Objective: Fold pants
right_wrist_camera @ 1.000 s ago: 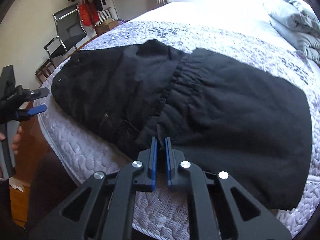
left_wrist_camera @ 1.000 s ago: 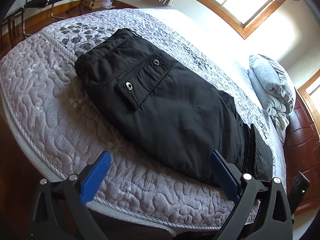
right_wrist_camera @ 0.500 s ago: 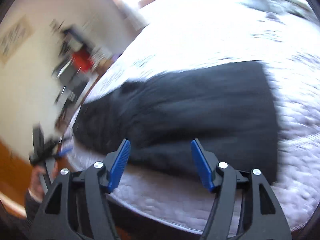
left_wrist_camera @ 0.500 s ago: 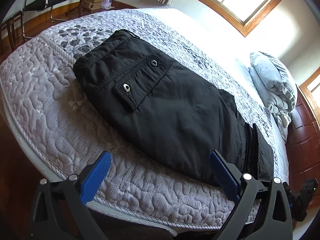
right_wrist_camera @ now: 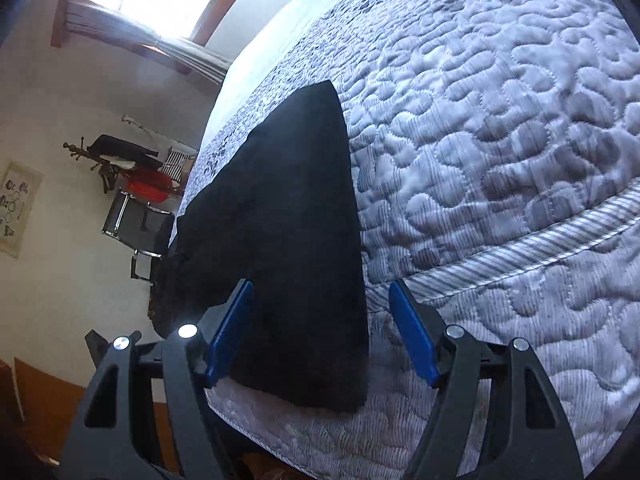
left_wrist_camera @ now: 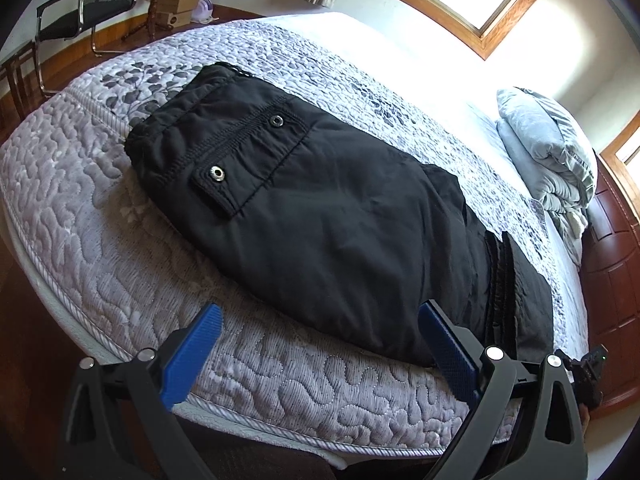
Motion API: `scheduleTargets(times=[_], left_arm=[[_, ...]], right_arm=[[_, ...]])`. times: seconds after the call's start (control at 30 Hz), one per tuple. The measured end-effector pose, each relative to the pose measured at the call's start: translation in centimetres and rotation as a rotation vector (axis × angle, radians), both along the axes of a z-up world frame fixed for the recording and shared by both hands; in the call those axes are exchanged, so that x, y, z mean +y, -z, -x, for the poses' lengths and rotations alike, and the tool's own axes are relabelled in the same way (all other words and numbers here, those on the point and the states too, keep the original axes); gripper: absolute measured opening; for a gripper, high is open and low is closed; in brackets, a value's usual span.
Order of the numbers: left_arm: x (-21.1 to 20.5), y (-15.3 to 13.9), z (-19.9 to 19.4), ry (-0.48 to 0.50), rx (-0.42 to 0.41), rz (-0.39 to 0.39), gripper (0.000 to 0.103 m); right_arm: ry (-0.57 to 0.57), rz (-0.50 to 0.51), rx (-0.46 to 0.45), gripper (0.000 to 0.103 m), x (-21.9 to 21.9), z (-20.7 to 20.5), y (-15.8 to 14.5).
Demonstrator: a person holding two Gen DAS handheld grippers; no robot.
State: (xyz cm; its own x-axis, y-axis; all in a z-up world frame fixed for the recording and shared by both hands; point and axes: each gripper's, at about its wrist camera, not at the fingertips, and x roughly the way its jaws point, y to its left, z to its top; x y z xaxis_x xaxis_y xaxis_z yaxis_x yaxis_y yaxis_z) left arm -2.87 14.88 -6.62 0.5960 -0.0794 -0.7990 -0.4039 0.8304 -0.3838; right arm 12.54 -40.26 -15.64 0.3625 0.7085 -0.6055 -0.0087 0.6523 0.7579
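A sunlit bedroom holds a grey quilted mattress (left_wrist_camera: 120, 248) with black fabric pants (left_wrist_camera: 328, 216) lying folded near its front edge. The left gripper (left_wrist_camera: 320, 352) hovers wide open and empty before them. The right gripper (right_wrist_camera: 320, 332) has just spread its blue pads (right_wrist_camera: 230, 332), loosely straddling the pants' end corner unclamped; bare mattress lies rightward.

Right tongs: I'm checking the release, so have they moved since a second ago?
Yes. The right tongs, just opened, swung from the pants' waistband to their end corner by the mattress edge.
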Motion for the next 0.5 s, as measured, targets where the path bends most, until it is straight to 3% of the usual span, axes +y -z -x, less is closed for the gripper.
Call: scheduleTargets(times=[0.1, 0.23, 0.37, 0.5], left_arm=[[0.1, 0.4, -0.4, -0.008, 0.012, 0.0, 0.099], [0.6, 1.9, -1.5, -0.015, 0.038, 0.014, 0.099], [1.1, 3.8, -3.2, -0.031, 0.08, 0.023, 0.099], [0.3, 5.0, -4.9, -0.027, 0.101, 0.035, 0.099]], right_arm=[[-0.034, -0.019, 0.014, 0.068, 1.4, -0.8, 1.1], [-0.031, -0.065, 0.016, 0.051, 2.1, -1.9, 1.5], [-0.033, -0.099, -0.029, 0.022, 1.4, -2.1, 0.3], [-0.075, 0.035, -0.116, 0.016, 1.4, -2.2, -2.1]])
